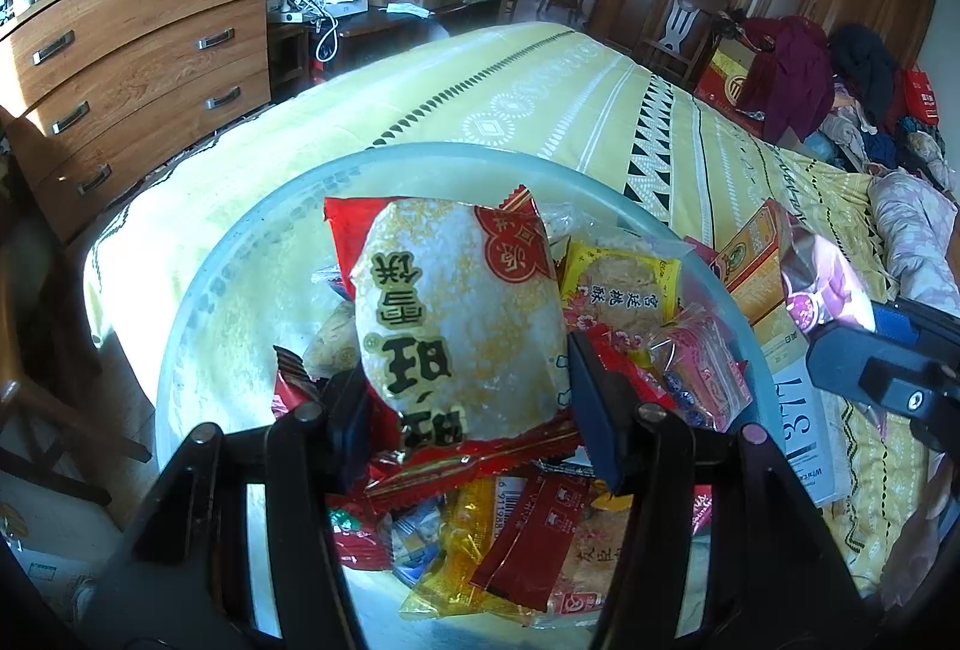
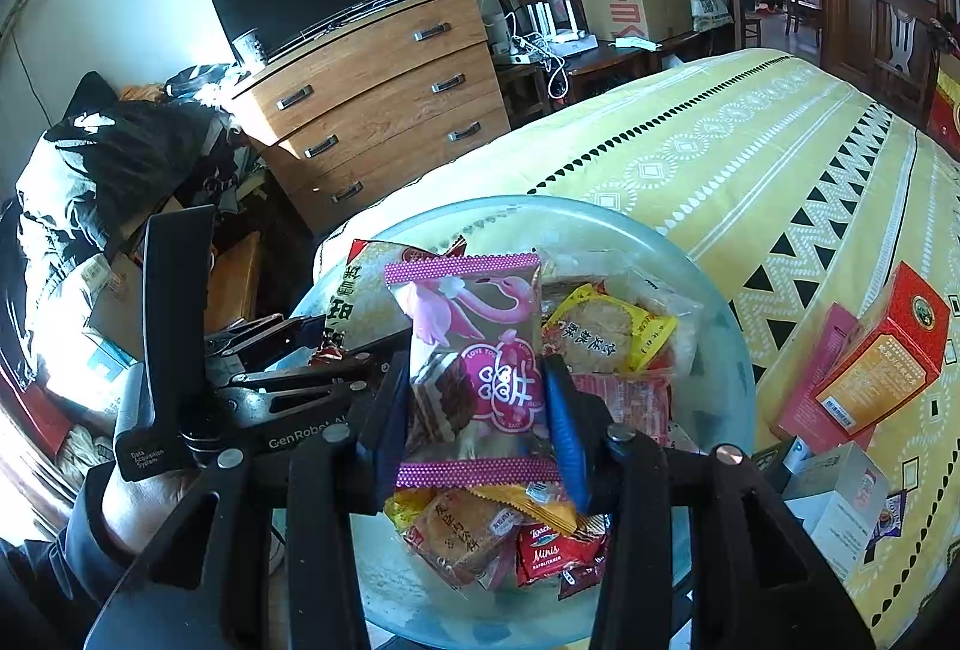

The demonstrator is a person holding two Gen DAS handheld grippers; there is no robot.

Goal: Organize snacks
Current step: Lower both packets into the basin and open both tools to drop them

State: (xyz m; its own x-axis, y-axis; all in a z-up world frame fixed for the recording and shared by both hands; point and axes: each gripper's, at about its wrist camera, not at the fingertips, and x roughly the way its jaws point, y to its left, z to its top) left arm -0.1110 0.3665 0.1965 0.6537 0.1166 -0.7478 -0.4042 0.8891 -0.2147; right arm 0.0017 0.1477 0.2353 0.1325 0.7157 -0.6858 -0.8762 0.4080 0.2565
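Over the snack bowl (image 2: pixel 720 290) on the bed | your left tool (image 1: pixel 468 398) clamps the rice-cracker pack (image 1: pixel 456 320) upright | right tool (image 2: pixel 480 410) pinches the flamingo cake packet (image 2: pixel 474 350), long axis pointing away | both directly above the pile.

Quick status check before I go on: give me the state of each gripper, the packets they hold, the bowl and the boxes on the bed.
left gripper: shut on the rice cracker packet
rice cracker packet: held upright above the bowl
right gripper: shut on the pink flamingo packet
pink flamingo packet: held upright above the bowl
bowl: on the bed, holding a heap of wrapped snacks
red and orange box: closed, tilted on the bedspread beside the bowl
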